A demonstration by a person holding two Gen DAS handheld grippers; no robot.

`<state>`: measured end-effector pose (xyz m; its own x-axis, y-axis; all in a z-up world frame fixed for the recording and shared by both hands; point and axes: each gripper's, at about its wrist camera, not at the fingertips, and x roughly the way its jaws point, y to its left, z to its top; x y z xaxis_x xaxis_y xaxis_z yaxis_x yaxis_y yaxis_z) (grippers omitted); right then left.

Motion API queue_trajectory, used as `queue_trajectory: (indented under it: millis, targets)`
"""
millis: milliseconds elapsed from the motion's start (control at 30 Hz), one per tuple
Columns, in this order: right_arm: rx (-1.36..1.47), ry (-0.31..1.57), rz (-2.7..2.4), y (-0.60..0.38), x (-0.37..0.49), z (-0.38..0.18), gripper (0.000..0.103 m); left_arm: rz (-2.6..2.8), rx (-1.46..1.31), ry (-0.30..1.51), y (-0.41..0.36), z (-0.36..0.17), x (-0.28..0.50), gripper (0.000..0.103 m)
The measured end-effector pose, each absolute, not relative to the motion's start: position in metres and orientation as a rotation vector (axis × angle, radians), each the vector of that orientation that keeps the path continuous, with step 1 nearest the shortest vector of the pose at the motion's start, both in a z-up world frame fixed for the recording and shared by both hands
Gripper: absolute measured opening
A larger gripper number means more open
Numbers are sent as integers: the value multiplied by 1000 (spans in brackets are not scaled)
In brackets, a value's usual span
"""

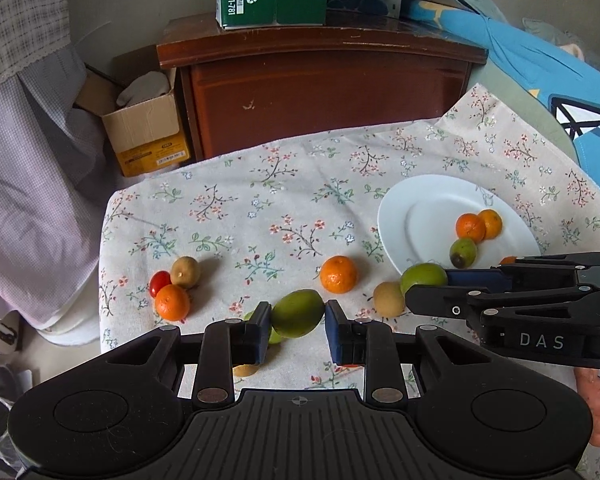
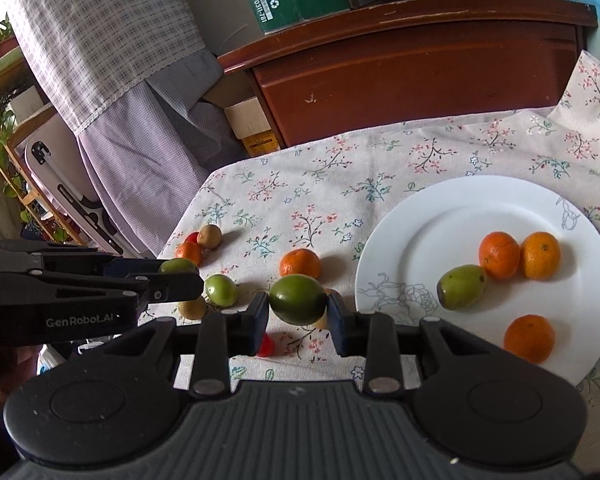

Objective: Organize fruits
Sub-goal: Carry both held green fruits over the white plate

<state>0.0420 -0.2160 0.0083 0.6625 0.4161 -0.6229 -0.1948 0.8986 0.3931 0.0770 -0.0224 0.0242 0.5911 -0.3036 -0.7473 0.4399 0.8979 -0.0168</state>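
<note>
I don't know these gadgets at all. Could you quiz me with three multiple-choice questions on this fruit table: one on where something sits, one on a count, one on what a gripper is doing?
1. Where is the white plate?
A. On the floral cloth
B. On the wooden cabinet
C. In the cardboard box

2. How many orange fruits lie on the plate?
A. One
B. Three
C. Five

3. What is the right hand-held gripper doing?
A. Hanging open
B. Gripping a tomato
C. Gripping a green fruit

Answers: 1 A, the floral cloth lies under the plate. 2 B, the right wrist view shows three. 3 C, the green fruit sits between its fingers.

Two green fruits [image 1: 298, 314] [image 2: 297, 299] gripped — oranges [image 2: 518, 255] on plate [image 2: 400, 240].
</note>
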Motion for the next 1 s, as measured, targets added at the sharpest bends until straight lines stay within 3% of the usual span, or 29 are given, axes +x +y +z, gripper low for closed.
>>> queue_trajectory:
  millis: [700,1000]
  targets:
    - [382,621,158,-289,48,48,32,-542,90,766,-82,36,82,26]
    - [450,686,114,-302,47,37,32,-572,106,784,-110,21,87,26]
